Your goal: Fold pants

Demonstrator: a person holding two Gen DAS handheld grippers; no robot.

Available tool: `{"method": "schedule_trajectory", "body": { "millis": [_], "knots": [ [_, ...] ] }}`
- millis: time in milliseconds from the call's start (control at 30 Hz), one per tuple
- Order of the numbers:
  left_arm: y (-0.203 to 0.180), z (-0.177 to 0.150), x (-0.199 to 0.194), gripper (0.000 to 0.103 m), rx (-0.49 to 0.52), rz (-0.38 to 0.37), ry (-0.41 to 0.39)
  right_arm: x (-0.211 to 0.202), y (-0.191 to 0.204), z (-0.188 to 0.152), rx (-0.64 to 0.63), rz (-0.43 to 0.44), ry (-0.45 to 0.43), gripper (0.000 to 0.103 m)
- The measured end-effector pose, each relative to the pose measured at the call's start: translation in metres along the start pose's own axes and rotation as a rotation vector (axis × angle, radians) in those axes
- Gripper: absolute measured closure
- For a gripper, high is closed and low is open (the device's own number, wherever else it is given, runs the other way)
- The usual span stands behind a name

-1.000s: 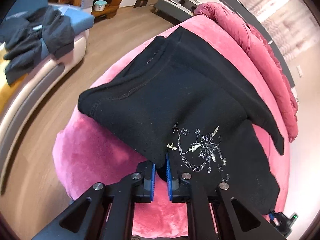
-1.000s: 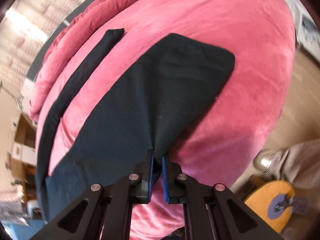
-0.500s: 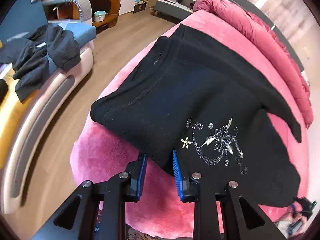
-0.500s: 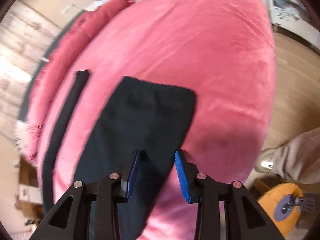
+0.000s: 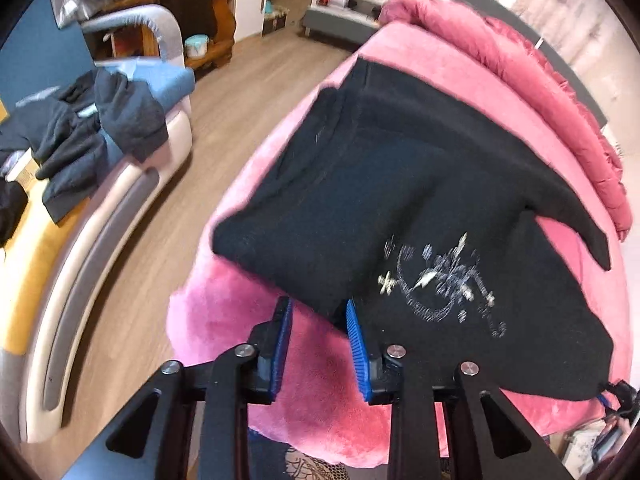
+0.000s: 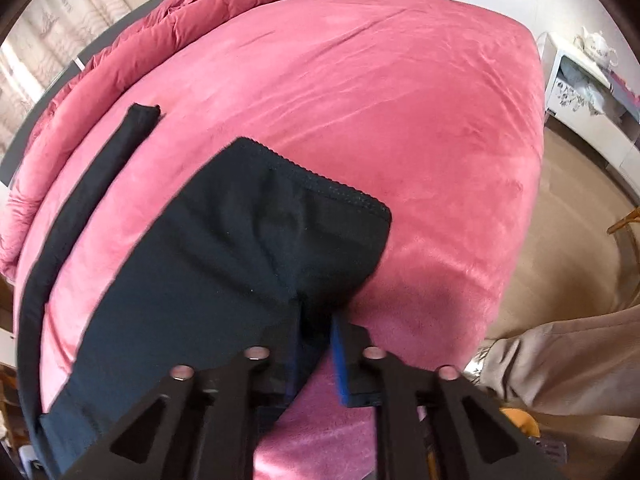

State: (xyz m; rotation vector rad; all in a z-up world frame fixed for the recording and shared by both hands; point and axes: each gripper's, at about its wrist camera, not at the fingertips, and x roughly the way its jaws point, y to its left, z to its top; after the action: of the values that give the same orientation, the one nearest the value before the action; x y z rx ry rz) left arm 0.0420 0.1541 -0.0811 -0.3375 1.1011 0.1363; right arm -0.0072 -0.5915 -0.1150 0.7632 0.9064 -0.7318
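Observation:
Black pants [image 5: 380, 184] with a silver flower embroidery [image 5: 440, 276] lie spread on the pink bed [image 5: 248, 312]. My left gripper [image 5: 318, 320] is open at the near edge of the waist part, its jaws on either side of the cloth edge without pinching it. In the right wrist view the pants leg [image 6: 224, 264] lies flat, its hem toward the far side, and the other leg [image 6: 100, 168] runs along the left. My right gripper [image 6: 316, 344] is open, its jaws around the leg's near edge, the left finger partly hidden by cloth.
A bunched pink duvet [image 5: 540, 88] lies along the bed's far side. A sofa [image 5: 60, 216] with dark clothes [image 5: 92, 132] stands left across wooden floor [image 5: 256, 80]. A white cabinet [image 6: 592, 92] and a person's beige trouser leg [image 6: 568, 364] are at the right.
Both grippers were shut on the pants one second ago and have opened, letting the cloth go. The pants have settled flat on the bed, and both grippers have drawn back slightly.

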Motion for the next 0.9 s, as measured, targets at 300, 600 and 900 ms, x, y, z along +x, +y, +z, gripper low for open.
{"method": "schedule_trajectory", "body": {
  "millis": [300, 600, 900],
  "knots": [
    [-0.004, 0.045, -0.016, 0.070, -0.006, -0.049, -0.094, -0.038, 0.004, 0.002, -0.068, -0.021, -0.076, 0.065],
    [-0.051, 0.093, 0.011, 0.063, 0.067, -0.077, -0.110, -0.036, 0.103, -0.010, -0.281, 0.097, -0.034, 0.063],
    [-0.081, 0.144, 0.047, 0.062, 0.102, -0.046, -0.109, -0.003, 0.172, 0.020, -0.255, 0.206, 0.024, 0.063]
  ]
}}
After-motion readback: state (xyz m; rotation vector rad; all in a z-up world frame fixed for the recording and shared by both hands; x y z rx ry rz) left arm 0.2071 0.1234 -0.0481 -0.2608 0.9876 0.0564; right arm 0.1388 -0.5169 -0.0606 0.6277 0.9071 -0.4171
